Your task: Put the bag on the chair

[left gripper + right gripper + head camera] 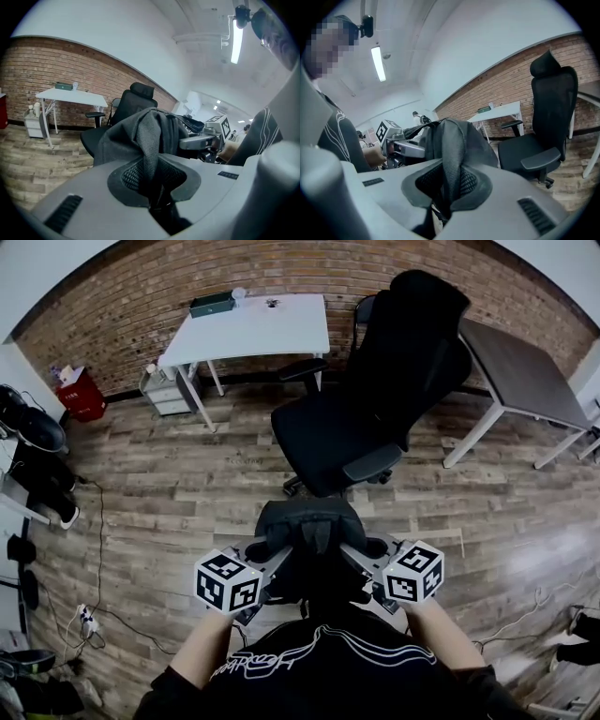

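1. Dark grey fabric of the bag (pixel 309 523), carried off the plank floor (pixel 169 493) between both grippers, just ahead of the person's chest.
2. Left gripper (pixel 152 190): jaws closed tight on a fold of mesh strap at the bag's left side, the rest of the bag bulging up beyond the jaw tips.
3. Right gripper (pixel 445 187): likewise clamped on a woven strap at the bag's right side, facing the left one across the bag.
4. Black chair (pixel 349 418) straight ahead. Seat toward the left in the head view, tall backrest toward the right, one armrest on the near edge and one on the far edge.
5. Bag near the chair's wheeled base and near armrest, apart from both, not over the seat.
6. Open floor on the chair's left, a broad strip running back to the legs of the white table (pixel 253 329).
7. Tighter on the right: edge of the dark table (pixel 520 371) just beside the backrest.
8. Brick wall (pixel 141 296) closing the far side, with a drawer unit (pixel 169 390) by the white table's left end and a red bin (pixel 80 395) further left.
9. Left margin cluttered: shoes (pixel 37 442) and cables (pixel 89 615) along the floor's edge, well apart from the bag.
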`<state>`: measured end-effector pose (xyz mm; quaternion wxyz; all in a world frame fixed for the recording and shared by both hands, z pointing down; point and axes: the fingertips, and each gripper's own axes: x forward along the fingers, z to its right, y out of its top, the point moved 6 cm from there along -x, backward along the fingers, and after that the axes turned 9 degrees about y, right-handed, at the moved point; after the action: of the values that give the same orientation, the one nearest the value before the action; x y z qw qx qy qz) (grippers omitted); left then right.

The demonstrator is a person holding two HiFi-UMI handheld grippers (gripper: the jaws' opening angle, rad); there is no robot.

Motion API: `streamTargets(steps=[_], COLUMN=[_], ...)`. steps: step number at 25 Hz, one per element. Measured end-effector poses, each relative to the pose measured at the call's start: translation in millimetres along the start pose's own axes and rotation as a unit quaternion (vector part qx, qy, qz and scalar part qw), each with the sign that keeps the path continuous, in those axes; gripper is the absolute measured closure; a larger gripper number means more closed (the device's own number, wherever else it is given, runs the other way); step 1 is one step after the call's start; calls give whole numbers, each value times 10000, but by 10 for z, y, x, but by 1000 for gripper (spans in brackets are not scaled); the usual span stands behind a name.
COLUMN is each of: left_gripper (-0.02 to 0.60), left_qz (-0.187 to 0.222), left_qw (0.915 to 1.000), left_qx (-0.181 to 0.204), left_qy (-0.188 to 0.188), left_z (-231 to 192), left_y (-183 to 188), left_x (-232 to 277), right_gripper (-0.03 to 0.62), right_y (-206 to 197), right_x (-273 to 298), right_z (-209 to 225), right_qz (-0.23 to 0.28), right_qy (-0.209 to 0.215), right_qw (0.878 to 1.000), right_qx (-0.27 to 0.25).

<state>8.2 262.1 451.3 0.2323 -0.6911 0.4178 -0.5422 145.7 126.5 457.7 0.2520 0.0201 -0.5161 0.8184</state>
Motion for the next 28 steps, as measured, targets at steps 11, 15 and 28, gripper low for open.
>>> streamTargets(steps=[11, 15, 28], left_gripper=[511, 511, 511], left_qz=[-418, -546, -671], left_qw=[9988, 9982, 9952], left_qx=[-158, -34, 696], left_qy=[200, 243, 127], left_z=[-963, -1264, -1662], left_y=[795, 1152, 2051], left_x=[833, 1185, 1746], right_gripper=[560, 560, 562], right_y=[635, 874, 1440], right_x=[694, 858, 945], right_z=[1272, 1716, 2324], right_qz=[35, 220, 764], right_qy=[205, 157, -82], right_qw=[9994, 9988, 9938], right_qx=[285, 401, 804])
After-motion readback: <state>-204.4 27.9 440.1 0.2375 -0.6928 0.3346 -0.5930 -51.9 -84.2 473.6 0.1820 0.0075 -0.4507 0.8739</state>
